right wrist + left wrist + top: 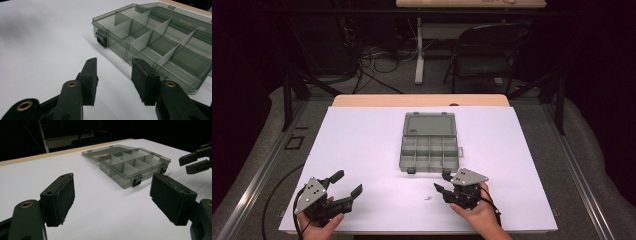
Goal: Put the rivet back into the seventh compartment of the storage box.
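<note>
A grey see-through compartment box [430,150] lies open in the middle of the white table, its lid [430,125] folded flat behind it and its compartments looking empty. My left gripper [349,181] rests at the near left, open, with nothing between its jaws; in its own view the gripper [111,177] points at the box [130,163]. My right gripper [441,181] is just in front of the box's near right corner, open and empty. In the right gripper view the gripper [113,62] faces the box [155,42] and its latch [102,40]. A tiny pale object [428,198] lies left of the right gripper.
The white sheet [362,145] covers a wooden table whose far edge [422,100] shows beyond it. Behind the table stand a dark folding chair [484,50] and a desk leg [419,50] with cables on the floor. The right gripper [183,164] shows at the left gripper view's right edge.
</note>
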A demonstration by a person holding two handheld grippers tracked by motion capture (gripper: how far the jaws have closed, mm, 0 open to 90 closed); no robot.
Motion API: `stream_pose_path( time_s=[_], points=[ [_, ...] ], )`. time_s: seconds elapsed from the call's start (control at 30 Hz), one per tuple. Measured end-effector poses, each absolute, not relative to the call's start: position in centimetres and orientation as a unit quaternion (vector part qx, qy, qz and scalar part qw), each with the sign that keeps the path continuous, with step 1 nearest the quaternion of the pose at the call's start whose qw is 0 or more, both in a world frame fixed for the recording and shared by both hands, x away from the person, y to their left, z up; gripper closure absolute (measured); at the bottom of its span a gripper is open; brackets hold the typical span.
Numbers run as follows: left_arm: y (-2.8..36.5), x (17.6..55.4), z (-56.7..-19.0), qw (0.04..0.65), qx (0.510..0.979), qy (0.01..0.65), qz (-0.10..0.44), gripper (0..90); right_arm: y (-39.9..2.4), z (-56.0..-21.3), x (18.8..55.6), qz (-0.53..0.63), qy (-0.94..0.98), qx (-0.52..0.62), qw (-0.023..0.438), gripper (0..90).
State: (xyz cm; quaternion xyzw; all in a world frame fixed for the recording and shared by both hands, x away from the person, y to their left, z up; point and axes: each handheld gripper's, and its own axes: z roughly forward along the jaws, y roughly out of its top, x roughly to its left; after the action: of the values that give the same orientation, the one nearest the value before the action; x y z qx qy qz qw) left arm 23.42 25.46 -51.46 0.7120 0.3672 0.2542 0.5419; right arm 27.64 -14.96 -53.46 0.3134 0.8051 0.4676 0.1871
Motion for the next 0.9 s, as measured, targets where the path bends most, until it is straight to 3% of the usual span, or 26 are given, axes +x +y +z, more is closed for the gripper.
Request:
stream_pose_path(
  time_s=[0.47,0.9],
  points=[
    [25.5,23.4,-51.4,0.543,0.712,0.365,0.255,20.1,-14.4,-54.7,27.7,0.458,0.821,0.306,0.15,68.7],
    [25.5,23.4,-51.4,0.54,0.715,0.365,0.253,20.1,-13.6,-55.8,27.9,0.445,0.834,0.308,0.108,71.5]
  ],
)
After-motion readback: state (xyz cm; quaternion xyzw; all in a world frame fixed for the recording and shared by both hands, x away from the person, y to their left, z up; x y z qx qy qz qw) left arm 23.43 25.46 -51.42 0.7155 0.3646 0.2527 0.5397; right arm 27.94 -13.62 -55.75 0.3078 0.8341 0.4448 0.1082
